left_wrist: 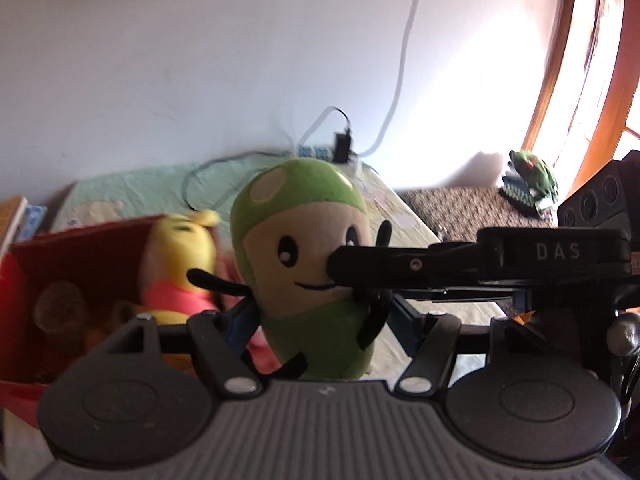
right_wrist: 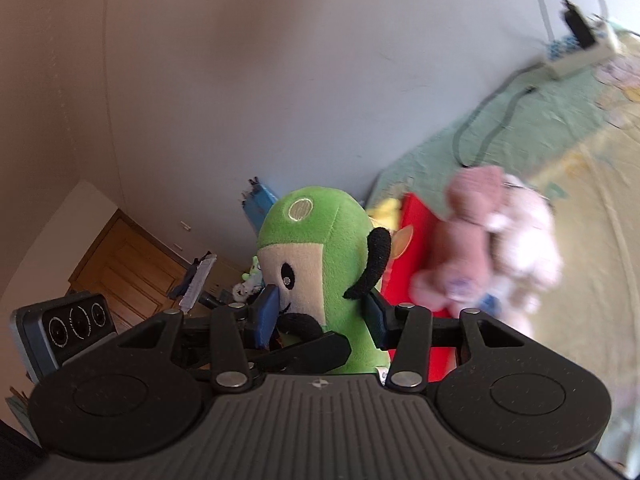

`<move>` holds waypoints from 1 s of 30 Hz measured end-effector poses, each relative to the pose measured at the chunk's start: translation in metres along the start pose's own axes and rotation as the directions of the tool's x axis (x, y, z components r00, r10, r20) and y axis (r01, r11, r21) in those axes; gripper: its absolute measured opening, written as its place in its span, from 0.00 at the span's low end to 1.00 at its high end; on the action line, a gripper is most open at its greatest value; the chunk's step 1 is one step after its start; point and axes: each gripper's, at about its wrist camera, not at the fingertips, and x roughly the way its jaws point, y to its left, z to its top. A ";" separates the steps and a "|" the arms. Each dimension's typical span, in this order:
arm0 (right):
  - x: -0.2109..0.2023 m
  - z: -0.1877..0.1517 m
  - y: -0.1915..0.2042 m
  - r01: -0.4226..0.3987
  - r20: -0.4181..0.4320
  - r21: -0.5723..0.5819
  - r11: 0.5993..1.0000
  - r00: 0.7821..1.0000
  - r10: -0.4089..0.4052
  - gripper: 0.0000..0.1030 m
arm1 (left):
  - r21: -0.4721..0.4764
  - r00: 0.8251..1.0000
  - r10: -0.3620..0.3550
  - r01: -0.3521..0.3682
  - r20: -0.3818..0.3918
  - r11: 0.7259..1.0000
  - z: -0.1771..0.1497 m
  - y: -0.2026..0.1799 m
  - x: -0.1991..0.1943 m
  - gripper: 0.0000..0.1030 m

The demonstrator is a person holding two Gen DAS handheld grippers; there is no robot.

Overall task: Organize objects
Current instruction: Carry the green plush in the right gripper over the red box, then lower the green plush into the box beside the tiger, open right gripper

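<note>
Both the left gripper (left_wrist: 316,316) and right gripper (right_wrist: 320,312) are clamped on the green plush toy (left_wrist: 304,256), held up above the bed beside the red box (left_wrist: 76,248), so carrying it there seems next

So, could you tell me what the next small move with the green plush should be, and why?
Probably carry the green plush, gripped by both the left tongs and right tongs, sideways over the red box, since the yellow plush already sits inside it.
</note>
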 end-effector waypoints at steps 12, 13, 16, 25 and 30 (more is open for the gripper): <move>0.112 -0.007 0.072 0.038 0.004 -0.088 0.995 0.999 -0.038 0.47 | -0.077 0.999 -0.005 0.008 0.043 0.997 0.000 0.125 -0.041 0.66; 0.120 -0.009 0.074 0.049 0.005 -0.090 0.995 0.999 -0.049 0.47 | -0.082 0.999 -0.012 0.015 0.036 0.997 -0.001 0.134 -0.040 0.66; 0.142 -0.016 0.078 0.095 0.008 -0.086 0.992 0.996 -0.094 0.47 | -0.092 0.999 -0.036 0.036 0.009 0.995 -0.003 0.158 -0.033 0.66; 0.177 -0.035 0.081 0.242 0.009 -0.078 0.967 0.970 -0.242 0.47 | -0.112 0.993 -0.082 0.073 -0.083 0.991 -0.015 0.204 0.003 0.66; 0.193 -0.037 0.080 0.307 0.008 -0.081 0.948 0.952 -0.307 0.47 | -0.118 0.988 -0.103 0.089 -0.116 0.989 -0.019 0.218 0.018 0.66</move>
